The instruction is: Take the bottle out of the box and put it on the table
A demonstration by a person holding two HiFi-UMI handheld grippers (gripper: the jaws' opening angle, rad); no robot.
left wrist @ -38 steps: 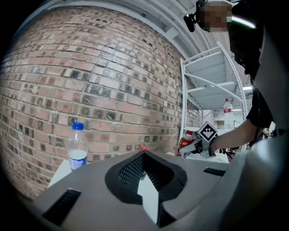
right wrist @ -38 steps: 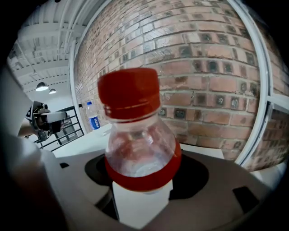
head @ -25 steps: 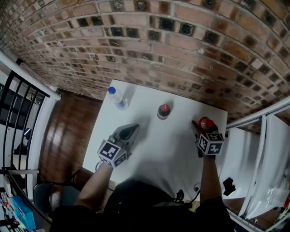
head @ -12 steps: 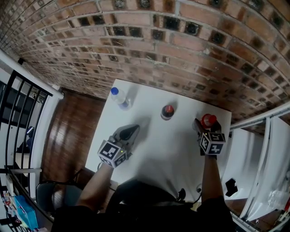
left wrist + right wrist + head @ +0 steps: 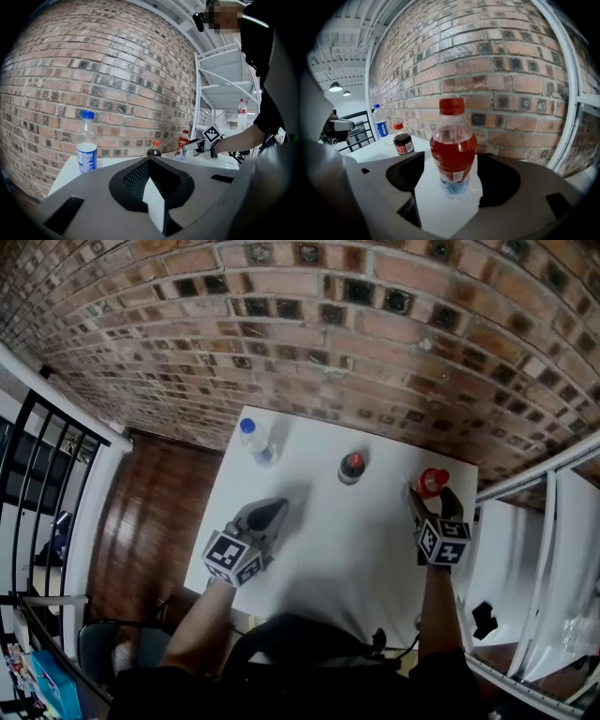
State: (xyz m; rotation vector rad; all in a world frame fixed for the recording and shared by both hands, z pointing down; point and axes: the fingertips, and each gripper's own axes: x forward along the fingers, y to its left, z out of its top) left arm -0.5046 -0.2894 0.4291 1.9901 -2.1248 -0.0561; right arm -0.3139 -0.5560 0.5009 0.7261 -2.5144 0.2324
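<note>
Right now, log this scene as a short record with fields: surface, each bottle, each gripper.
surface: white table against a brick wall
bottles: three, all upright on the table
bottle 1: blue-capped water bottle, far left corner
bottle 2: dark cola bottle, red cap, middle
bottle 3: red drink bottle, right
left gripper: shut, empty, apart from every bottle
right gripper: open, jaws have just been opening; red drink bottle stands between them, pads off it
</note>
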